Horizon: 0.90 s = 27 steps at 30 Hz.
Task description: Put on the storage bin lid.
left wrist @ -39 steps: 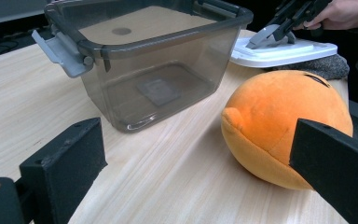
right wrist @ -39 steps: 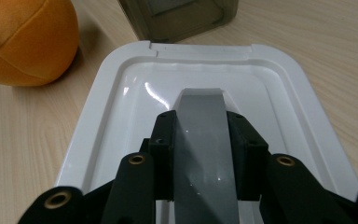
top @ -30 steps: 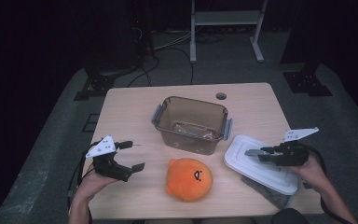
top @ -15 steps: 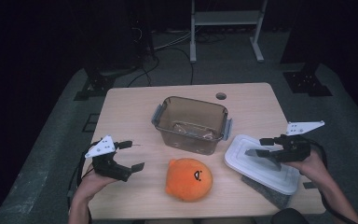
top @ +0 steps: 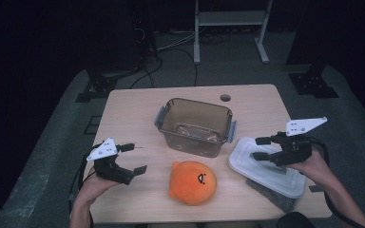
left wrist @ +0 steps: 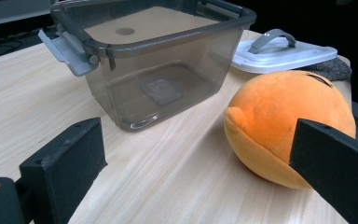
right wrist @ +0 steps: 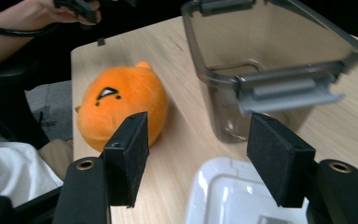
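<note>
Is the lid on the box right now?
No, the white lid lies flat on the table to the right of the open box, under the right gripper.

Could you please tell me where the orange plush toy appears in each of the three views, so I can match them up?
High view: the orange plush toy lies near the front edge, just in front of the clear plastic container.
Left gripper view: the plush is at right, partly behind the right-hand jaw.
Right gripper view: the plush is at left, above the left-hand jaw.
Shared landmark: the container, empty and open.
</note>
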Motion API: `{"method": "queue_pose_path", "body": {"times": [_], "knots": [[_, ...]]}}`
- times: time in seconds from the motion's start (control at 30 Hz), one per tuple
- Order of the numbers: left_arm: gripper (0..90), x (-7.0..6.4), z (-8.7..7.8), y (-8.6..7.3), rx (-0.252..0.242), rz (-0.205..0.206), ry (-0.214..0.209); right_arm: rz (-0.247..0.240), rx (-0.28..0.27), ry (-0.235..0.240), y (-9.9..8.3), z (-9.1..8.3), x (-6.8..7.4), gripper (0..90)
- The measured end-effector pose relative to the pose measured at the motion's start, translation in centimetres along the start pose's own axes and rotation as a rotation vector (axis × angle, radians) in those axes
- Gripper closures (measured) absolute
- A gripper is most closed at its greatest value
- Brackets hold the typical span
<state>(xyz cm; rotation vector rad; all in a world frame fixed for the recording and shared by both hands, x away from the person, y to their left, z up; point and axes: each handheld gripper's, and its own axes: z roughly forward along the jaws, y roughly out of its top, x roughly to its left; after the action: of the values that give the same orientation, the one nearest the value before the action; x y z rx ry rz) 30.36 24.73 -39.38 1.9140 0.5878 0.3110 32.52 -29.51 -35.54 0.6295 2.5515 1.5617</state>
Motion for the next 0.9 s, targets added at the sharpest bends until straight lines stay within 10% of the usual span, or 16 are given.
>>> {"method": "queue_pose_path", "body": {"times": [0.9], "knots": [[2.8, 0.1, -0.2, -0.1, -0.003, -0.003, 0.009, -0.142, 0.053, 0.189, 5.7, 6.3, 5.1, 32.5]]}}
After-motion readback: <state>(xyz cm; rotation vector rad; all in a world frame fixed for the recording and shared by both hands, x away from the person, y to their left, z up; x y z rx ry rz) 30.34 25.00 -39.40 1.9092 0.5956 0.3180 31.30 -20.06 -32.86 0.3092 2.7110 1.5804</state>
